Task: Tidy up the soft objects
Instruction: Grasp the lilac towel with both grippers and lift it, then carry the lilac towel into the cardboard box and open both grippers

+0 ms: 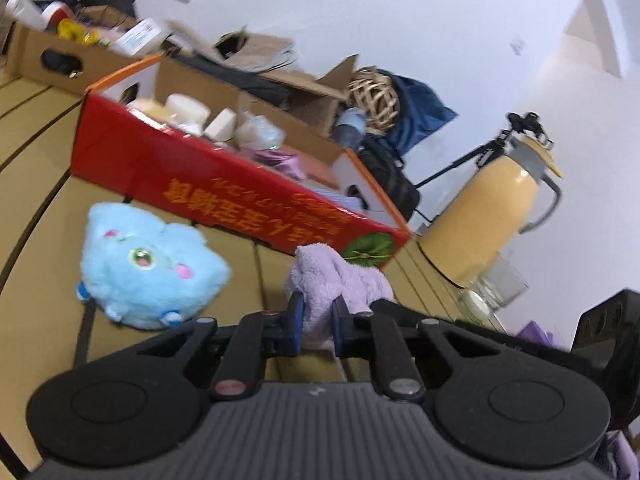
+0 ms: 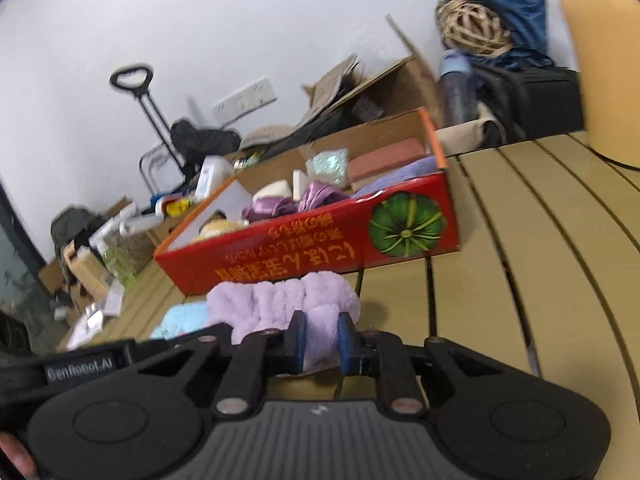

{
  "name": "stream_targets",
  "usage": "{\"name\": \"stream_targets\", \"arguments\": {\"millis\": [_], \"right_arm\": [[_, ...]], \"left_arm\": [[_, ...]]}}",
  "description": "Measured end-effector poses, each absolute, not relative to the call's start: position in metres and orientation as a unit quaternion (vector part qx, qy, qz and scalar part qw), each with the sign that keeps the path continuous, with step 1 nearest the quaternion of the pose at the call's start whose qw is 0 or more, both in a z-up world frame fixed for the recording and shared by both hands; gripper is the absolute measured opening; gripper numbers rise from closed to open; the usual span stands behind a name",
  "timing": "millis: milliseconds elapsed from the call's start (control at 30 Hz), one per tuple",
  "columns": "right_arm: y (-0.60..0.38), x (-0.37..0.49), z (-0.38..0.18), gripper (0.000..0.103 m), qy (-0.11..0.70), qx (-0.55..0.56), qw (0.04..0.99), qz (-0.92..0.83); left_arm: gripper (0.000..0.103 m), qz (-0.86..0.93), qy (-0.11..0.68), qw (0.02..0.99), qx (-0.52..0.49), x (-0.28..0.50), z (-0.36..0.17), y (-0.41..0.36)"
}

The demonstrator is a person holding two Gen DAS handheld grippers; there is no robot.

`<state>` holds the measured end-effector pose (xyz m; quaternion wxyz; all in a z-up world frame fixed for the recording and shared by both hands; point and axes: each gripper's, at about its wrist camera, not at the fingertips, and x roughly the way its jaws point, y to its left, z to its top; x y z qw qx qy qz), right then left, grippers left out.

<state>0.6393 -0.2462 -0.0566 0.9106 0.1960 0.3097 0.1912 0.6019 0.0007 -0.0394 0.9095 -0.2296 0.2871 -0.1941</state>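
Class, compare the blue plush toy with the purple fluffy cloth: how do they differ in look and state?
The blue plush toy has a face and a rounded body; the purple fluffy cloth is plain and bunched. The toy lies free on the table; the cloth is clamped by the left gripper and right gripper. Both look soft and lie before the red box.

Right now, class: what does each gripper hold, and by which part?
Both grip the same purple fluffy cloth: the left gripper pinches one bunched end, the right gripper the other end.
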Motion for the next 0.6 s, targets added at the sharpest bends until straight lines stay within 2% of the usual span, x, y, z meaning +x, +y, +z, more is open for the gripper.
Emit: {"name": "stream_targets", "arguments": {"millis": [367, 600], "right_arm": [[-0.255, 0.519, -0.022, 0.015, 0.275, 0.230, 0.911, 0.206], [-0.248, 0.476, 0.007, 0.015, 0.236, 0.218, 0.921, 0.220]], "left_arm": [[0.014, -0.209, 0.246, 0.923, -0.208, 0.475, -0.010, 0.000], [0.014, -0.217, 0.208, 0.934, -0.195, 0.436, 0.018, 0.007]]}}
